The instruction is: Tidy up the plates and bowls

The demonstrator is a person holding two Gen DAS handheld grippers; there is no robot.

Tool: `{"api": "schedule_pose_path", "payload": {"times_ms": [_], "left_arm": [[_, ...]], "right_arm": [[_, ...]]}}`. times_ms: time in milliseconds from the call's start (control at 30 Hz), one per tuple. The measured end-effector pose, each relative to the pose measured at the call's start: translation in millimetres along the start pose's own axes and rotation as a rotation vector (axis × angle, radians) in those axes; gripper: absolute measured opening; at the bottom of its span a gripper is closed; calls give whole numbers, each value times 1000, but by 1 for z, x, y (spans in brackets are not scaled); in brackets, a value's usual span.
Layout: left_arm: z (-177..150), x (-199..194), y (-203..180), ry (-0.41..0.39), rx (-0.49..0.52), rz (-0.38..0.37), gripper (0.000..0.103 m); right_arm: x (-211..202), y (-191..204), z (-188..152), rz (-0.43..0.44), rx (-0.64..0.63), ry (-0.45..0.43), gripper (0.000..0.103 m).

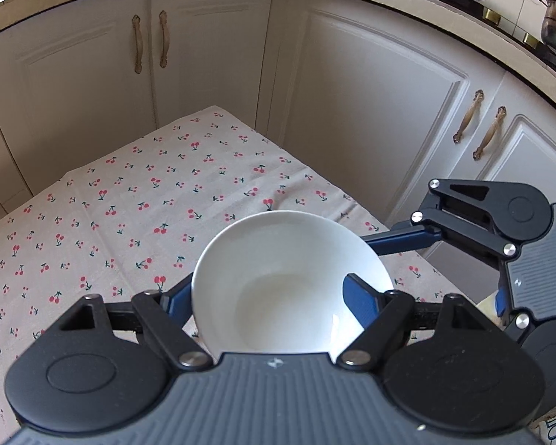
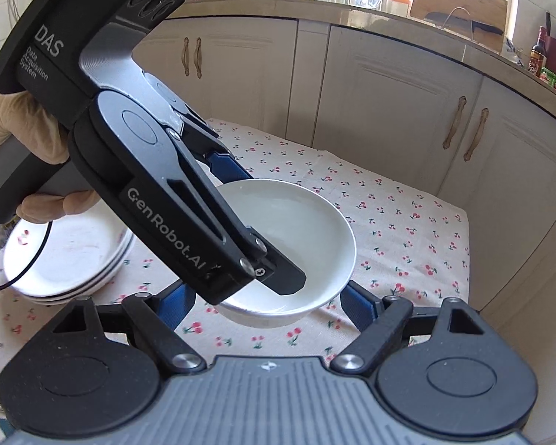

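Holding the bowl (image 1: 289, 282) by its rim above the worktop (image 1: 129, 204), your left gripper (image 1: 274, 306) has its fingers clamped on it; right gripper (image 2: 267, 306) fingers apart, empty. Glazed, slippery, breakable: grip firmly.

My left wrist camera sits just behind my own fingers (image 1: 189, 296) and looks steeply down over the tabletop (image 1: 129, 204) toward the corner cabinets (image 1: 204, 55), very near the white bowl (image 1: 289, 278). My right wrist camera looks down from the side, facing the other run of cabinets (image 2: 389, 92). Both views share the bowl (image 2: 296, 230), the cherry-print tabletop (image 2: 407, 222) and each other's gripper.
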State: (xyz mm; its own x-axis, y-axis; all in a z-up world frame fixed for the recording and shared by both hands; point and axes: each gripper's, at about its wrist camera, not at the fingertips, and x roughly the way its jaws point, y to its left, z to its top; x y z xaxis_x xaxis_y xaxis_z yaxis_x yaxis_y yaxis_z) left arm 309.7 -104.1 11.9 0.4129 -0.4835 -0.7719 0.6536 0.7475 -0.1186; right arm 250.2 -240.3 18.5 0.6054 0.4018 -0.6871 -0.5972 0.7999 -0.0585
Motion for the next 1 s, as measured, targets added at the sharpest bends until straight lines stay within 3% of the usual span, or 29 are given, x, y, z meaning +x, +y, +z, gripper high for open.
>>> {"api": "schedule_pose_path", "payload": {"times_ms": [500, 1000], "left_arm": [[-28, -38, -48, -28, 40, -21, 81], [-59, -37, -78, -40, 56, -52, 81]], "right_arm": [[-54, 36, -26, -45, -4, -20, 88], [-75, 56, -61, -62, 43, -16, 88]]}}
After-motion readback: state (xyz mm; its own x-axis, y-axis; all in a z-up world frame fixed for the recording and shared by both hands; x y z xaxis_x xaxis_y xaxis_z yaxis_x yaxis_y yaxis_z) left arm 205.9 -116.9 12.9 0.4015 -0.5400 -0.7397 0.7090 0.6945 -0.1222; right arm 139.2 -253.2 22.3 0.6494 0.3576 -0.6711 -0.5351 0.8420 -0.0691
